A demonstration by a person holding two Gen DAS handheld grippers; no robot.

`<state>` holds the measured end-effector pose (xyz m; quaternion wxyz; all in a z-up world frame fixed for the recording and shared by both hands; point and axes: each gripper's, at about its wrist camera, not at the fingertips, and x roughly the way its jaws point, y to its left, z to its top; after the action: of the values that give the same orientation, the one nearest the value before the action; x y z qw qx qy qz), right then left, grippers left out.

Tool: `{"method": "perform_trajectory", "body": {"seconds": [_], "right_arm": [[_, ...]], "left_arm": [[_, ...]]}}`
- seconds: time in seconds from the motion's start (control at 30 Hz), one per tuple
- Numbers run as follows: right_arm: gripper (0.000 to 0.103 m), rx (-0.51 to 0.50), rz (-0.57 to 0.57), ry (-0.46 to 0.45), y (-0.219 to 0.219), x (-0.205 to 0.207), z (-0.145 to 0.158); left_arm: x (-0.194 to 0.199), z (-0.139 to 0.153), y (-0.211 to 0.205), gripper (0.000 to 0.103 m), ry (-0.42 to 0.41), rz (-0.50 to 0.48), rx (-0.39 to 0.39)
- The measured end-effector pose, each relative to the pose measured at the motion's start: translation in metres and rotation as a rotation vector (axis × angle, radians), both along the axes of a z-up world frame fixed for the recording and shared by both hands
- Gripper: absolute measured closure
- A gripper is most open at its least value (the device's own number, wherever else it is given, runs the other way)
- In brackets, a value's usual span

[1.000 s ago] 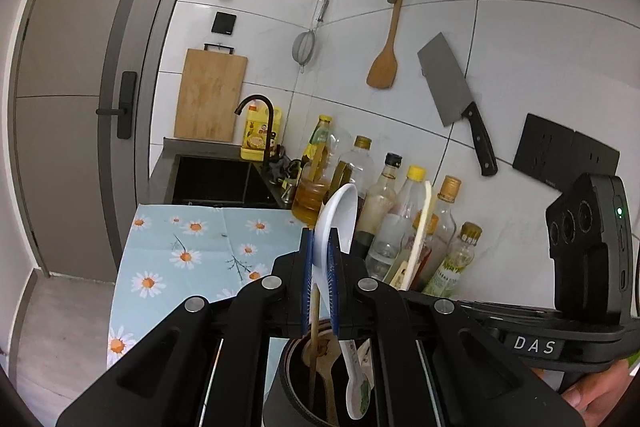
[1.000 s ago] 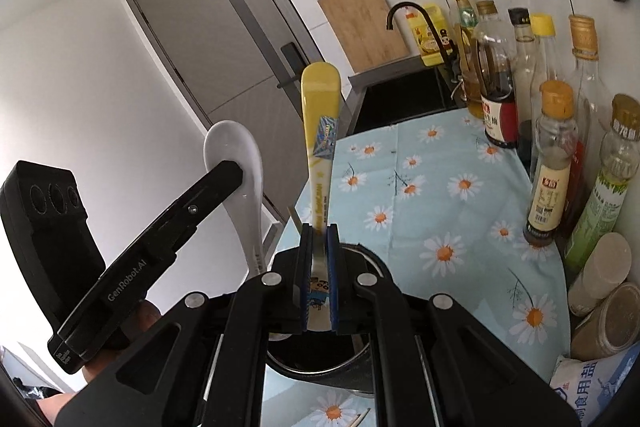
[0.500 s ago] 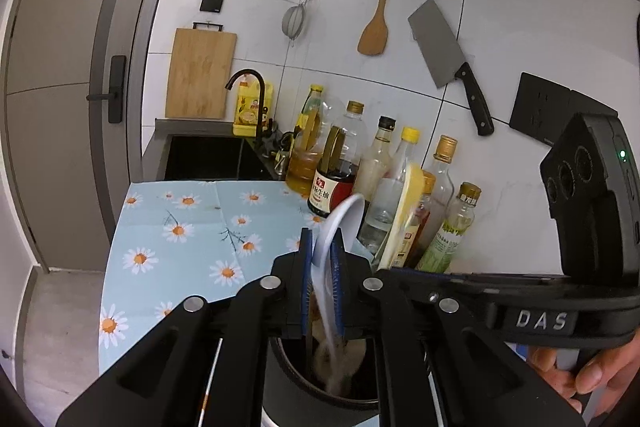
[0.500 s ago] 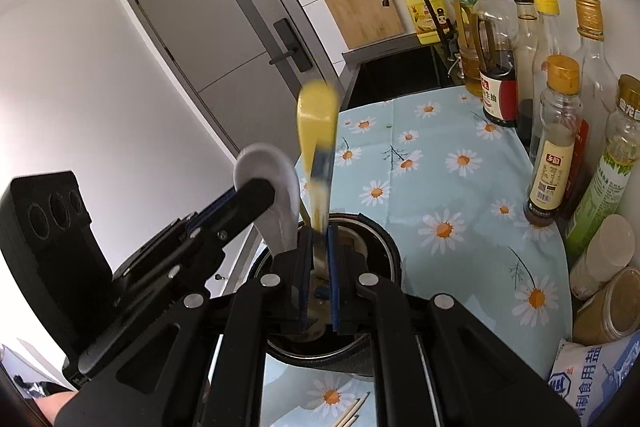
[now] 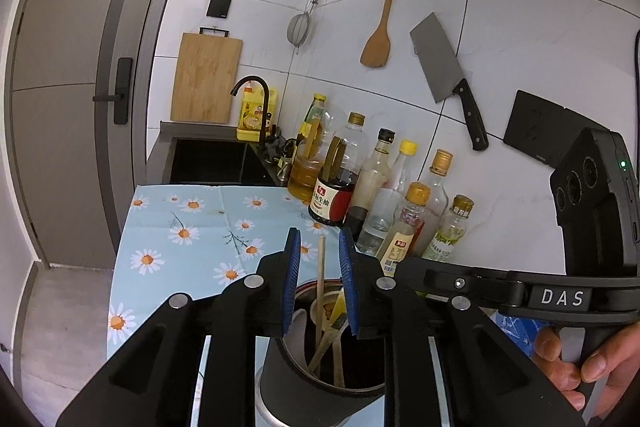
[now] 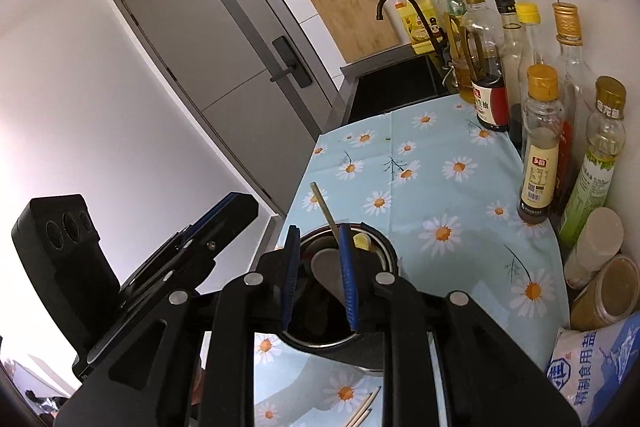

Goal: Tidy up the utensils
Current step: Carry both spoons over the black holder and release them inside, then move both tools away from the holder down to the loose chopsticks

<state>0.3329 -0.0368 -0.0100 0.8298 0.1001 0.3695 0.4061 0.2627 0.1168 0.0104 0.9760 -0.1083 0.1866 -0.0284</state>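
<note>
A black utensil holder point(image 5: 320, 383) stands on the daisy cloth just below both grippers. Inside it lie a white spoon point(image 6: 326, 269), a yellow-handled utensil point(image 6: 362, 241) and wooden utensils. A wooden chopstick point(image 5: 321, 279) rises out of the cup. My left gripper point(image 5: 320, 239) hovers over the rim, its jaws opening. The chopstick shows in the gap, but the pads do not press it. My right gripper point(image 6: 319, 239) is over the same cup, jaws opening, holding nothing. The cup's bottom is hidden by the grippers.
A row of oil and sauce bottles point(image 5: 380, 187) lines the wall at the right. Beyond the cloth is a dark sink point(image 5: 208, 163) with a black tap. Jars point(image 6: 600, 291), a salt bag point(image 6: 592, 367) and loose chopsticks point(image 6: 364, 411) lie near the cup.
The white spoon has slid down out of my left gripper into the holder, and the yellow utensil out of my right. Both pairs of jaws have parted.
</note>
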Motion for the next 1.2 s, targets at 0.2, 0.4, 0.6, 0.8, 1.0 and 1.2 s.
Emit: {"method": "perform_trajectory", "body": {"seconds": [0.2, 0.4, 0.6, 0.8, 1.0, 1.2], "right_arm": [[0.081, 0.023, -0.011, -0.003, -0.01, -0.014, 0.011], [0.077, 0.0, -0.038, 0.005, -0.024, -0.03, 0.023], [0.073, 0.005, -0.048, 0.01, -0.04, -0.048, 0.034], [0.064, 0.018, -0.03, 0.027, -0.068, -0.062, 0.036], [0.064, 0.053, 0.003, 0.082, -0.1, -0.071, 0.026], [0.064, 0.041, 0.027, 0.14, -0.126, -0.081, 0.01]], "left_arm": [[-0.012, 0.01, -0.003, 0.084, 0.007, -0.001, 0.002], [-0.032, 0.021, -0.009, 0.073, 0.024, -0.016, -0.005], [-0.051, 0.027, -0.018, 0.073, 0.053, -0.037, -0.004], [-0.068, 0.025, -0.029, 0.07, 0.144, -0.009, 0.001], [-0.087, 0.017, -0.049, 0.07, 0.224, 0.011, 0.003], [-0.103, 0.002, -0.072, 0.07, 0.31, 0.038, 0.009]]}}
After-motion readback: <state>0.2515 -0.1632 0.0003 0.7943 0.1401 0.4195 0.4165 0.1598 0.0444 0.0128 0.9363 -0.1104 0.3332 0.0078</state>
